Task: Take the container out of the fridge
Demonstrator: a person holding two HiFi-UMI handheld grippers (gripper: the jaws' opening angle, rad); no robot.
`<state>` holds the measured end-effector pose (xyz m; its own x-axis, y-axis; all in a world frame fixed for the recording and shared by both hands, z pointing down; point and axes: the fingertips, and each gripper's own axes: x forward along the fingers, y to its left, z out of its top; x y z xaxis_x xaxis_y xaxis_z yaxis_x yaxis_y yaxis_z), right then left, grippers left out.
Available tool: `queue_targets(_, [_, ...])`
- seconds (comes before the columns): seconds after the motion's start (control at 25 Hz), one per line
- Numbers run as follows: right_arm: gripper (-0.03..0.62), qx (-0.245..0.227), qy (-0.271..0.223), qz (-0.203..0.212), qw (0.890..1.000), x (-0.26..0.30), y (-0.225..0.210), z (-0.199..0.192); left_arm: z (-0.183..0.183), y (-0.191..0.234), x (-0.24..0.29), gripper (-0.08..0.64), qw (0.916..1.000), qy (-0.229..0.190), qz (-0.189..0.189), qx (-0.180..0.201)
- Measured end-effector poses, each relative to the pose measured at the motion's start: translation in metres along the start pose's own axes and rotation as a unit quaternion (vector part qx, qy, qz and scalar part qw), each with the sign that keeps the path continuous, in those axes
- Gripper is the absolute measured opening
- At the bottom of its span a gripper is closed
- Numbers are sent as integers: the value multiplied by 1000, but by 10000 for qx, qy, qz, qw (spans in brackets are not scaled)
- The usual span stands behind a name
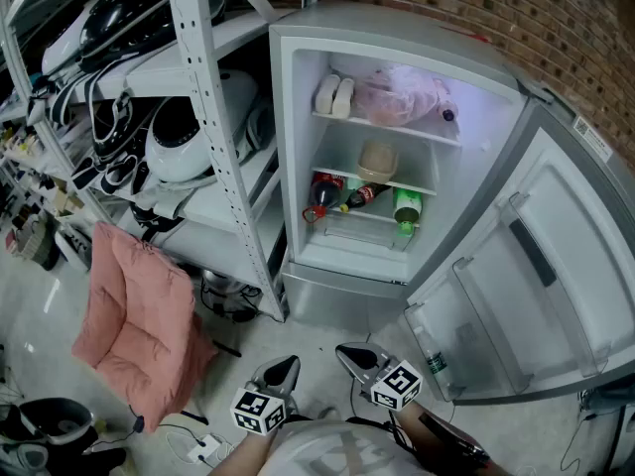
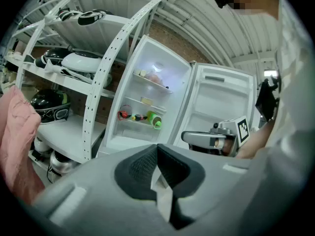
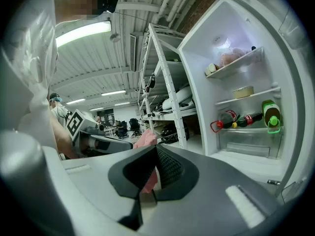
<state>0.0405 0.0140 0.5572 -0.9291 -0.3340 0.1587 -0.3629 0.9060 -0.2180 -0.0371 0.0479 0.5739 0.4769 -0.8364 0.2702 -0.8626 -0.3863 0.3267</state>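
Note:
The white fridge (image 1: 298, 147) stands open in front of me. A round beige container (image 1: 377, 160) sits alone on its middle shelf, and it also shows small in the left gripper view (image 2: 146, 101) and the right gripper view (image 3: 243, 91). My left gripper (image 1: 285, 365) and right gripper (image 1: 349, 353) hang low over the floor, side by side, well short of the fridge. Both point toward it with their jaws pressed together and nothing between them. The left gripper (image 2: 157, 147) and right gripper (image 3: 156, 149) each show their dark pads meeting at the tip.
The fridge door (image 1: 556, 266) swings wide to the right. Bottles (image 1: 362, 198) lie on the lower shelf and a pink bag (image 1: 402, 97) fills the top one. A metal rack (image 1: 213, 137) with appliances stands left. A pink cushion (image 1: 134, 315) leans on the floor.

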Motion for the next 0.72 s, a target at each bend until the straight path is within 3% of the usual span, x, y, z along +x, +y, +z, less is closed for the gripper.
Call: queue_targets(0.72, [5,-53,-73,170,9998,-15,2,-1,-7,-14,-16,2,9987,-112,490,19])
